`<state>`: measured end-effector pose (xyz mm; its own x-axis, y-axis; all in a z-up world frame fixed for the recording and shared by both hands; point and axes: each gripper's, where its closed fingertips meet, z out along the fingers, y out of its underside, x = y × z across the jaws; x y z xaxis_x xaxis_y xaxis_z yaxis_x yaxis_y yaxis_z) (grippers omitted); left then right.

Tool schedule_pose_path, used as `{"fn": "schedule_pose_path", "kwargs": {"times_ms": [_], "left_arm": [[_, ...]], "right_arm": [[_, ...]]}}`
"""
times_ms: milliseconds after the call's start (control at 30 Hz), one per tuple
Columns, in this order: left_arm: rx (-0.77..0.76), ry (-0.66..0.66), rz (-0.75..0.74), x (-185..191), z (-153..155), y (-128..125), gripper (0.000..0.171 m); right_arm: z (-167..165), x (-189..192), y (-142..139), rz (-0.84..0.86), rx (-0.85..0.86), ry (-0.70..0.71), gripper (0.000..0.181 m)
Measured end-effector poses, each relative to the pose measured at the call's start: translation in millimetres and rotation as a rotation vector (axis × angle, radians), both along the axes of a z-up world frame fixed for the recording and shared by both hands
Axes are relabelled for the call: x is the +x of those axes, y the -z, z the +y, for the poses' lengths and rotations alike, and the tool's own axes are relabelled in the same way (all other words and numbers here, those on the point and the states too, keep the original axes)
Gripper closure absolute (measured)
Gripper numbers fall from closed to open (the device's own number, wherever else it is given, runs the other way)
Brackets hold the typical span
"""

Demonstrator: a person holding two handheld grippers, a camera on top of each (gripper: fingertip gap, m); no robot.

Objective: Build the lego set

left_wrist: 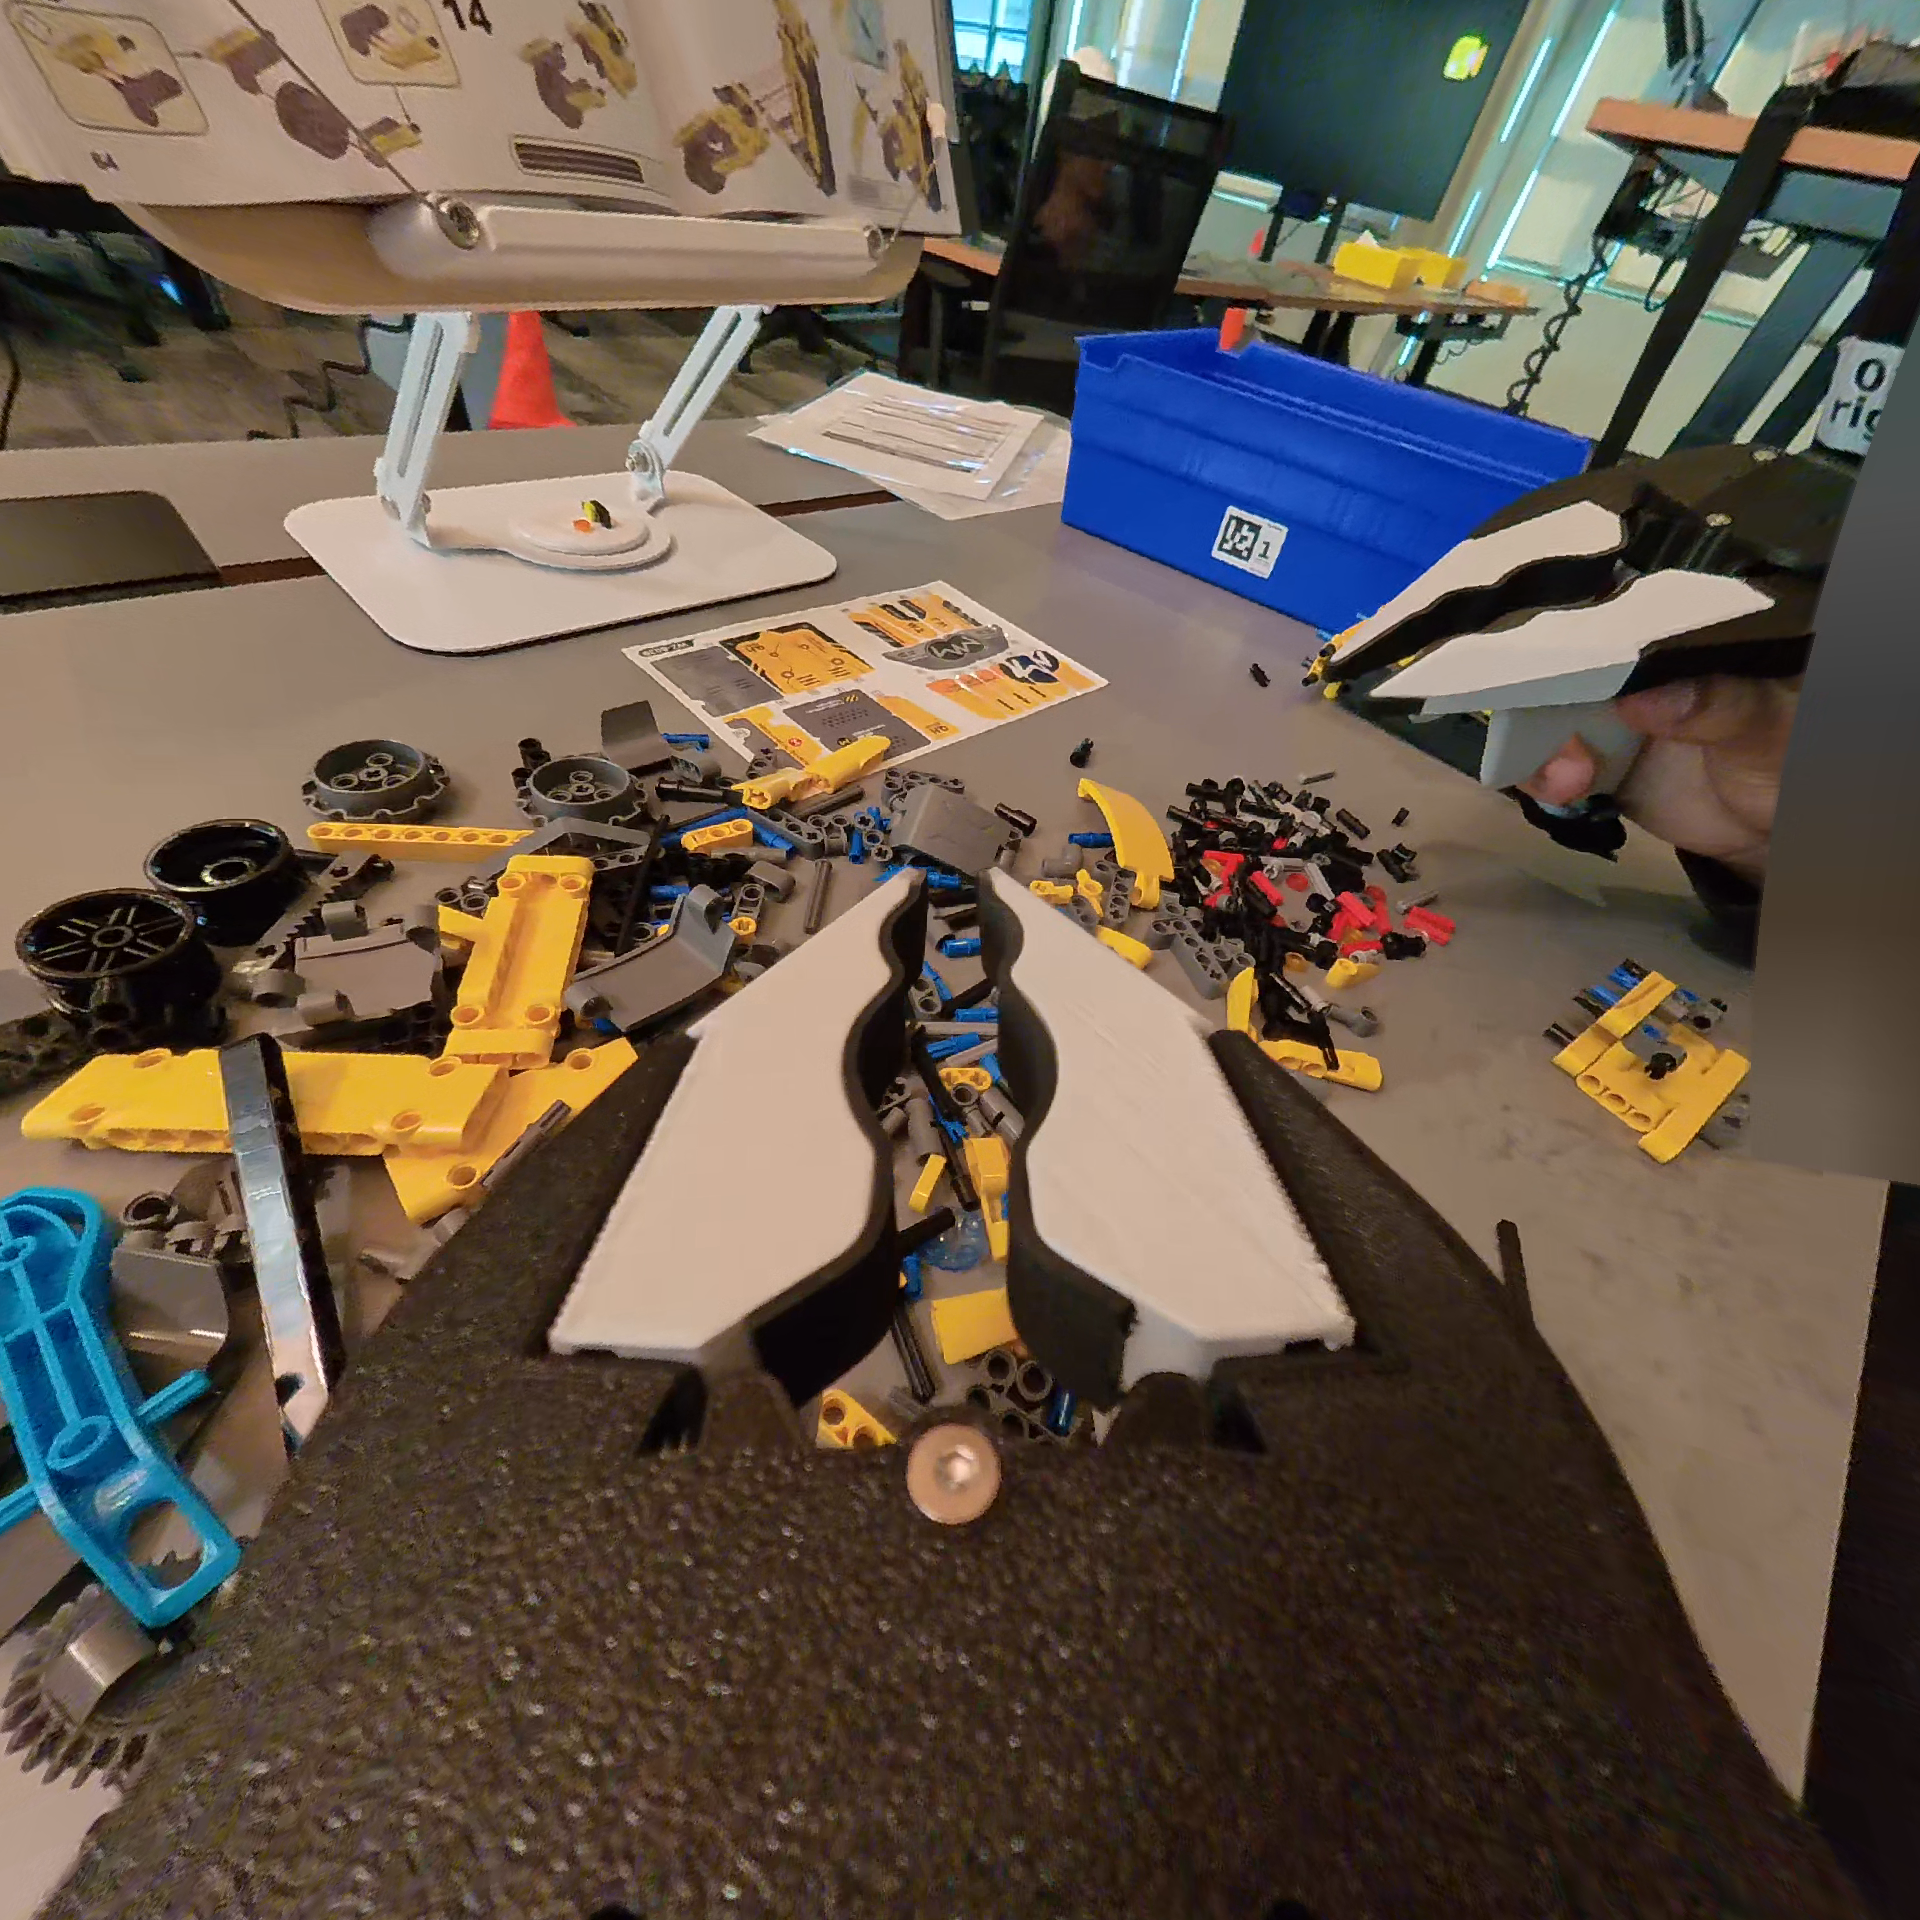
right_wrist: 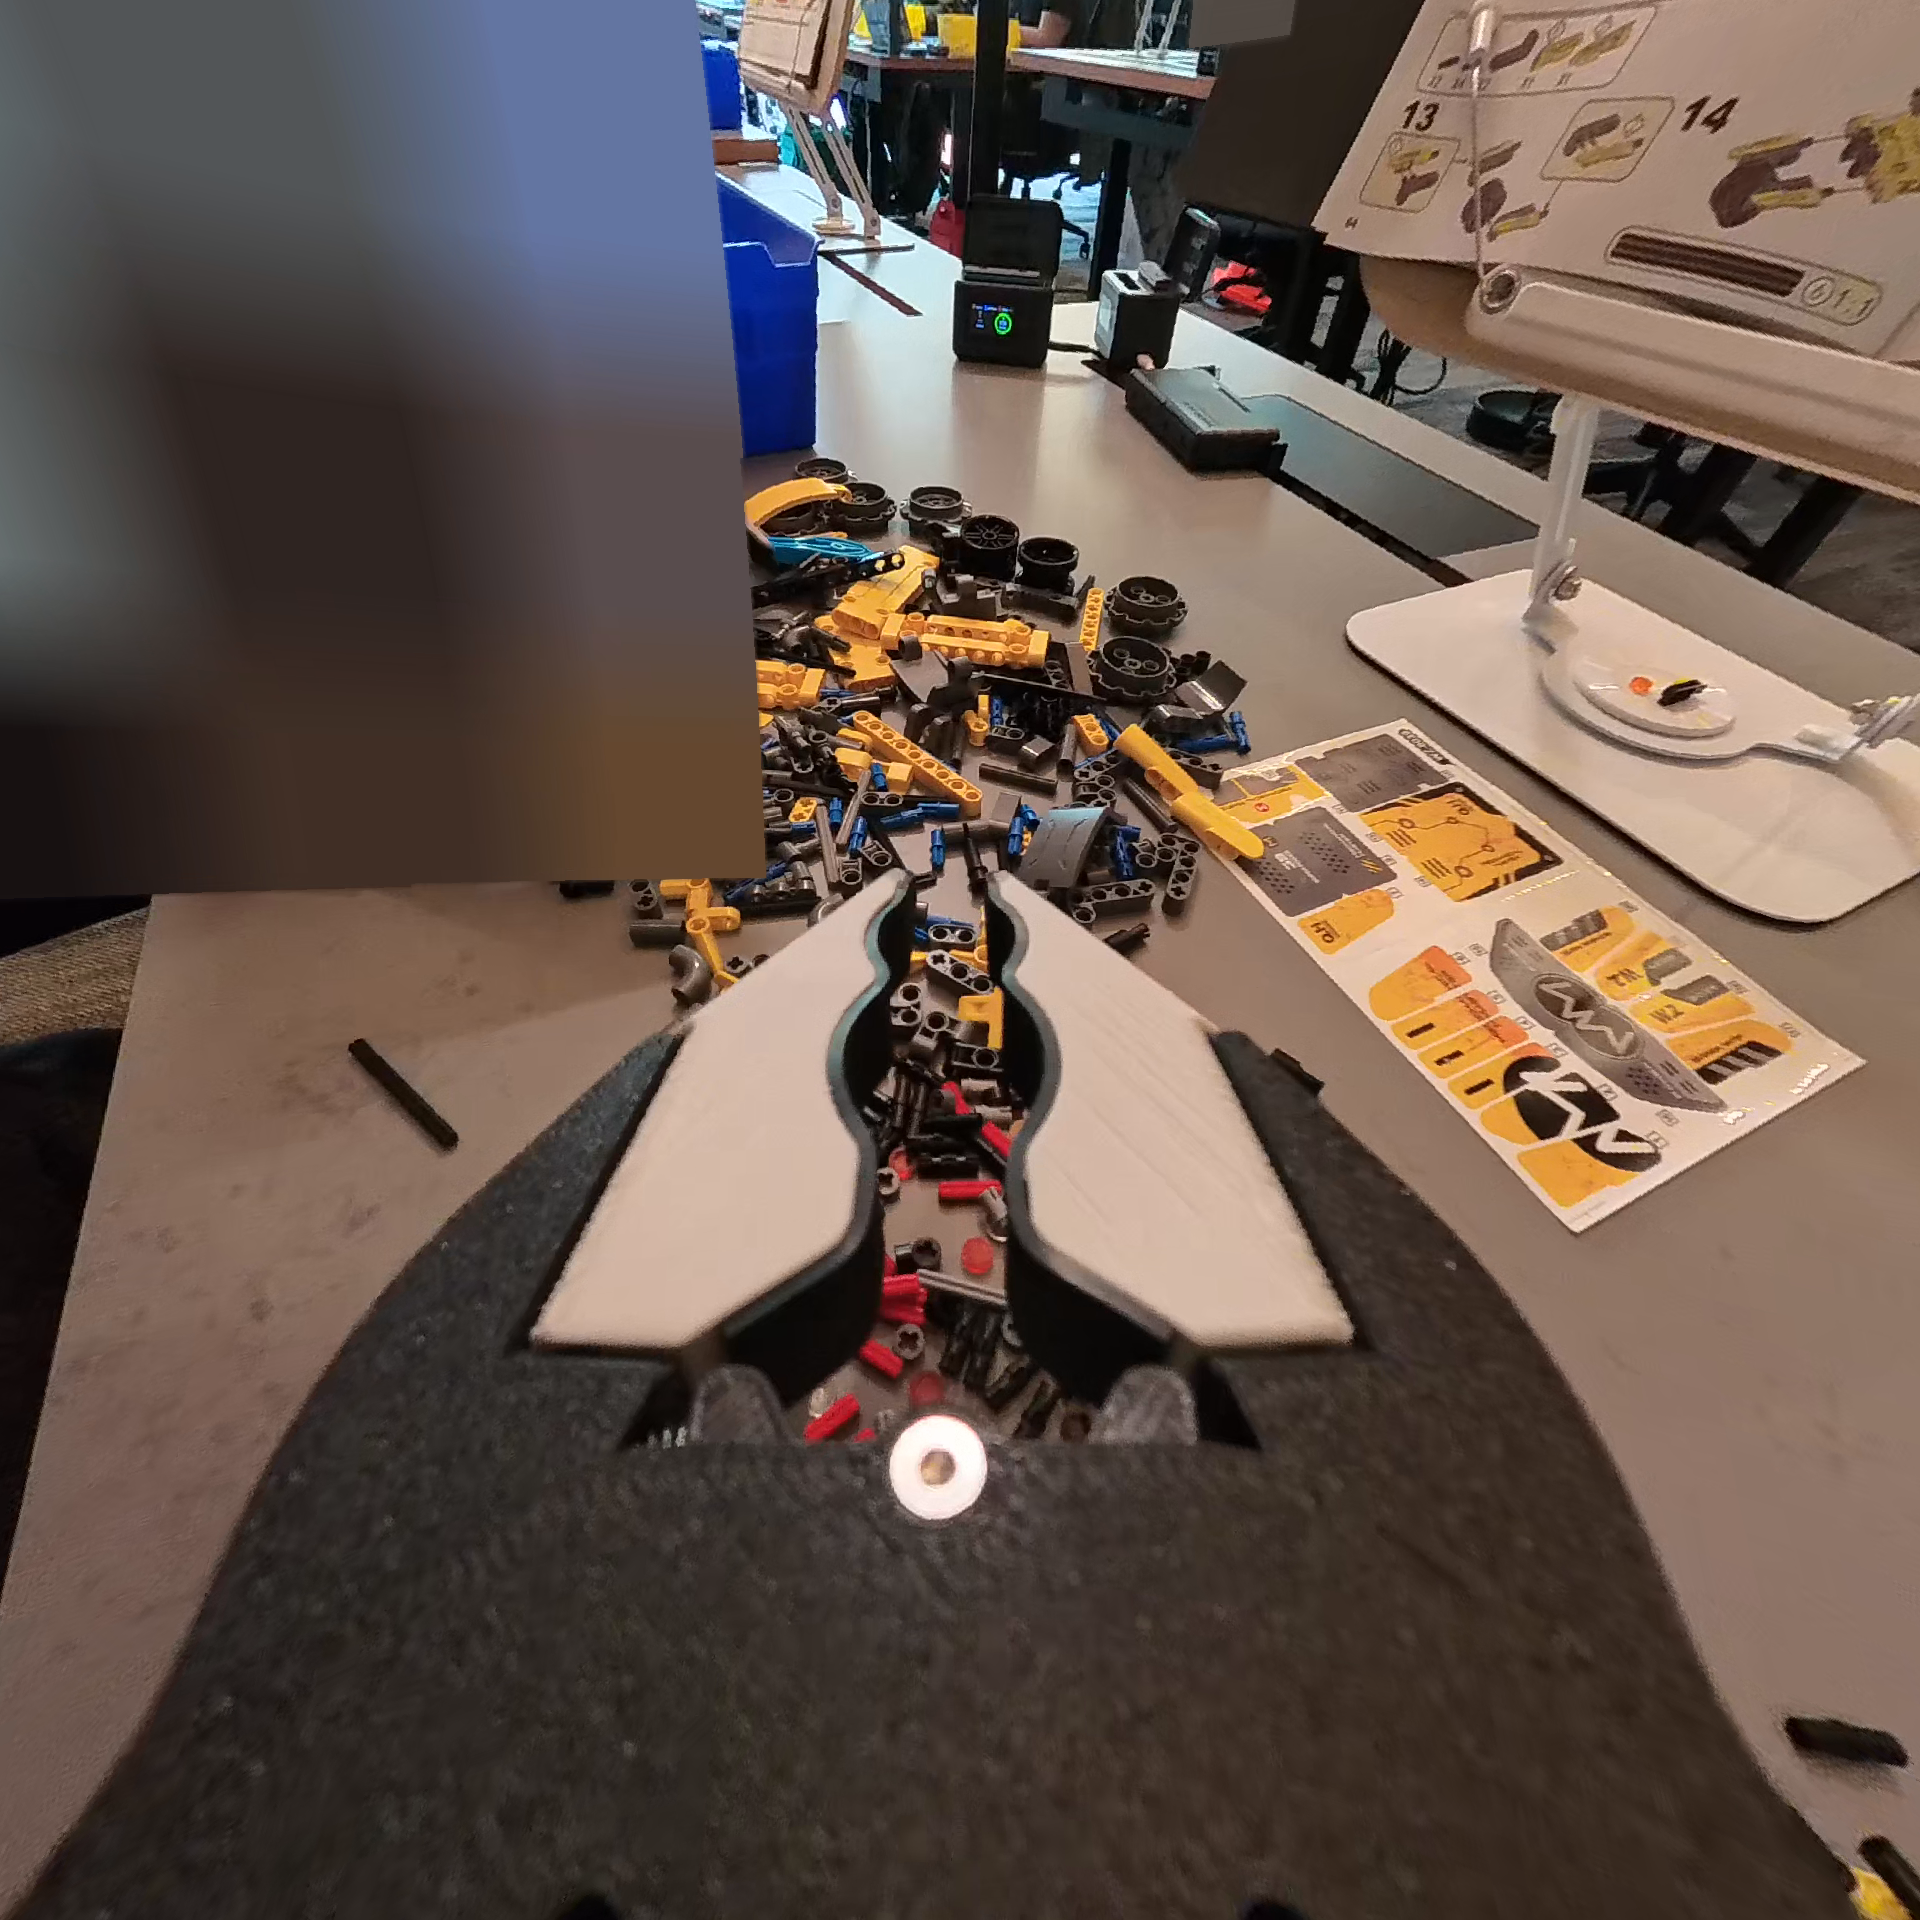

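Observation:
My left gripper (left_wrist: pixel 956 881) hovers over a pile of yellow, grey and black building parts (left_wrist: pixel 520 935) on a grey table (left_wrist: pixel 1558 1351). Its jaws stand a narrow gap apart with nothing between them. My right gripper (right_wrist: pixel 948 883) hangs low over a heap of small red and black pins (right_wrist: pixel 940 1143), also with a narrow gap and nothing clamped. It also shows in the left wrist view (left_wrist: pixel 1322 670), held by a hand (left_wrist: pixel 1704 769) near the blue bin (left_wrist: pixel 1299 447). The pin heap (left_wrist: pixel 1288 873) lies right of the left gripper.
A sticker sheet (left_wrist: pixel 862 665) (right_wrist: pixel 1507 956) lies behind the parts. A white stand (left_wrist: pixel 561 551) (right_wrist: pixel 1662 727) holds an instruction booklet (left_wrist: pixel 468 94). A small yellow sub-assembly (left_wrist: pixel 1652 1070) sits at the right. Black wheels (left_wrist: pixel 109 940) and a blue tool (left_wrist: pixel 73 1382) lie left. A black axle (right_wrist: pixel 403 1093) lies apart. One gripper's finger ends stand about 15 centimeters off the other's.

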<state>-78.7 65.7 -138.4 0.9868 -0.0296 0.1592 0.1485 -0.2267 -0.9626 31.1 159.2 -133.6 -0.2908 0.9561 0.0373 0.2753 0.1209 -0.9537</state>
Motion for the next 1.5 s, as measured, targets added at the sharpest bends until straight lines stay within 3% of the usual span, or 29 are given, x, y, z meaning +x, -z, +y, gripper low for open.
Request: {"fn": "schedule_pose_path", "kwargs": {"times_ms": [367, 833, 1167, 1500], "left_arm": [[0.001, 0.007, 0.003, 2, 1, 0, 0.163], [0.078, -0.007, 0.008, 0, -4, -14, 0.163], [0.048, 0.006, 0.021, 3, -1, -9, 0.163], [0.045, -0.005, 0.023, 0, 0, -9, 0.163]], "right_arm": [[4, 2, -4, 0.007, 0.019, 0.018, 0.169], [8, 6, 22, -0.148, 0.076, 0.010, 0.168], [-3, 5, 38, -0.208, 0.096, -0.025, 0.168], [1, 2, 39, -0.210, -0.021, -0.025, 0.168]]}}
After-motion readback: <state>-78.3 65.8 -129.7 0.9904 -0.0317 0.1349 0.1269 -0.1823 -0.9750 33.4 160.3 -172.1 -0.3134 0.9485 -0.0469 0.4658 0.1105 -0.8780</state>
